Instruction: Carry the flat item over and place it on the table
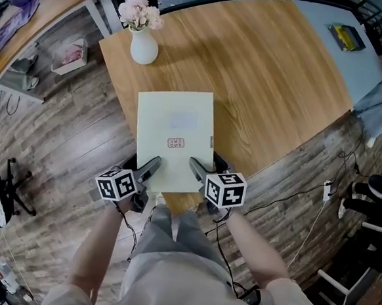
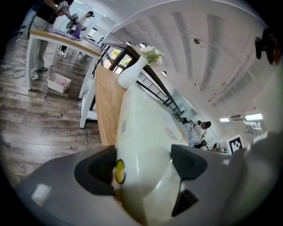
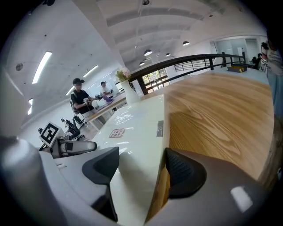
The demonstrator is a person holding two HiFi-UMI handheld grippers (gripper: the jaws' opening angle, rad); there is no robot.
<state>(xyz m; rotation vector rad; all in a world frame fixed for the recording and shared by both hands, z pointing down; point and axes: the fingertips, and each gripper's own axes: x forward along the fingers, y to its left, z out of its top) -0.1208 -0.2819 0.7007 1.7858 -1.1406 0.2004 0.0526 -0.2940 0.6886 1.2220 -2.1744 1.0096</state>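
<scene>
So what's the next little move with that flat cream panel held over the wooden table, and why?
Probably lower the panel fully onto the table, then open both jaws. It already hangs over the tabletop, short of the vase, while the left gripper and right gripper are each shut on its near edge, which looks slightly raised.

left gripper (image 1: 153,166) grey | right gripper (image 1: 196,166) grey | marker cubes (image 1: 116,184) black-white | trousers (image 1: 171,240) grey

Pale flat box (image 1: 173,138), small red stamp, apparently resting on table edge
</scene>
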